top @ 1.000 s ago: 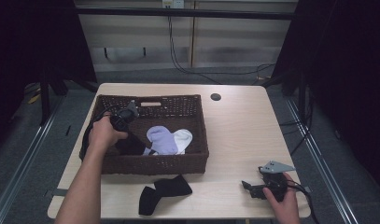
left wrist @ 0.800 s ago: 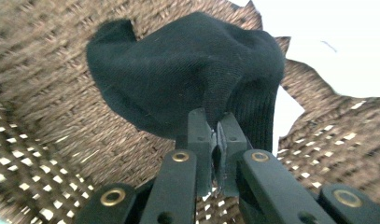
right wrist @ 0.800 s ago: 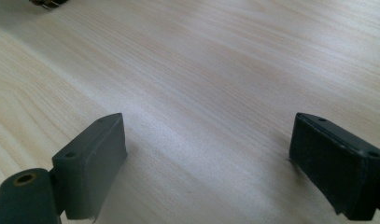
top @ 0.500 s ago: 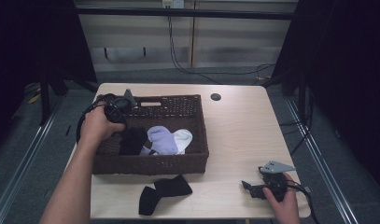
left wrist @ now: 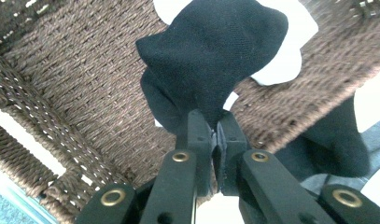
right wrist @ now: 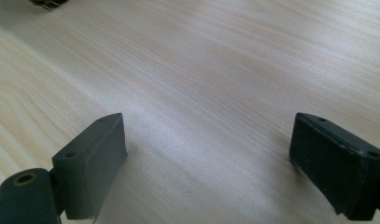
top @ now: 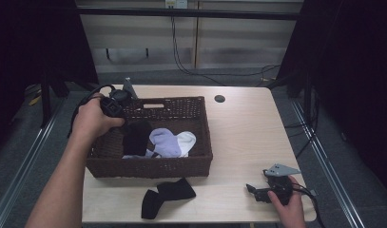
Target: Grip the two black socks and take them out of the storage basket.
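Left tool (left wrist: 214, 135) clamped on black sock (left wrist: 211, 60), pads pinching its edge, sock dangling over inside of brown wicker basket (top: 200, 161). Seen from high view, left tool (top: 116, 105) held above basket's far-left corner, sock (top: 136, 137) hanging down into left part of basket. White socks (top: 174, 142) lying on basket floor, just beside hanging sock, toward basket's middle. Second black sock (top: 167, 195) flat on tabletop (top: 248, 137), just in front of basket's near wall, apart from it. Right tool (top: 257, 192) resting low on tabletop, well to the right of basket near front edge, jaws spread wide with bare wood between. Same in right gripper view: right tool (right wrist: 208, 158) gaping, gripping nothing. Small dark round hole (top: 219, 99) in tabletop beyond basket's far-right corner.
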{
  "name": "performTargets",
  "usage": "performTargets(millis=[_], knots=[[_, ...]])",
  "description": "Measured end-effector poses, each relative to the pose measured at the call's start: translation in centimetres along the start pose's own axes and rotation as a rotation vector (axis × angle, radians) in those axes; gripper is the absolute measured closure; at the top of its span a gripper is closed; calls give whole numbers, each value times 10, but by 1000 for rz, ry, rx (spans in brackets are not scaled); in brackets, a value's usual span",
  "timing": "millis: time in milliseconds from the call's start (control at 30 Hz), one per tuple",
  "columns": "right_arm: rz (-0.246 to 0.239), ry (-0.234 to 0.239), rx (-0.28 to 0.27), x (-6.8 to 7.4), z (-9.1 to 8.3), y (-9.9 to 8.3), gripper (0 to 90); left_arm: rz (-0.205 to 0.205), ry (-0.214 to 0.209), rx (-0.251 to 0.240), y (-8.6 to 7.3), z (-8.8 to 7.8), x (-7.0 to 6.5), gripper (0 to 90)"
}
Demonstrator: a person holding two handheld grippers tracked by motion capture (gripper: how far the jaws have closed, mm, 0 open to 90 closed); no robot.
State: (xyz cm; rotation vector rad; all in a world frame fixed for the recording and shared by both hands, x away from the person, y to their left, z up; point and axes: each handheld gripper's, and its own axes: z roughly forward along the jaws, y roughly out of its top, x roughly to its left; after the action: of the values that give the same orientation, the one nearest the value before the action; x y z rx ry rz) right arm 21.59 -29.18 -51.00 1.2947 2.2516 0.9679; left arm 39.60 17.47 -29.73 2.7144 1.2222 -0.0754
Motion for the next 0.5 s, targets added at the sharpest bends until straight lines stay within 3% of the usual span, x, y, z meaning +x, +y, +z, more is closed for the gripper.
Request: performTargets(millis=[500], knots=[[0, 0, 0, 0, 0, 0, 103, 43, 5, -29, -3, -46, -20, 867]])
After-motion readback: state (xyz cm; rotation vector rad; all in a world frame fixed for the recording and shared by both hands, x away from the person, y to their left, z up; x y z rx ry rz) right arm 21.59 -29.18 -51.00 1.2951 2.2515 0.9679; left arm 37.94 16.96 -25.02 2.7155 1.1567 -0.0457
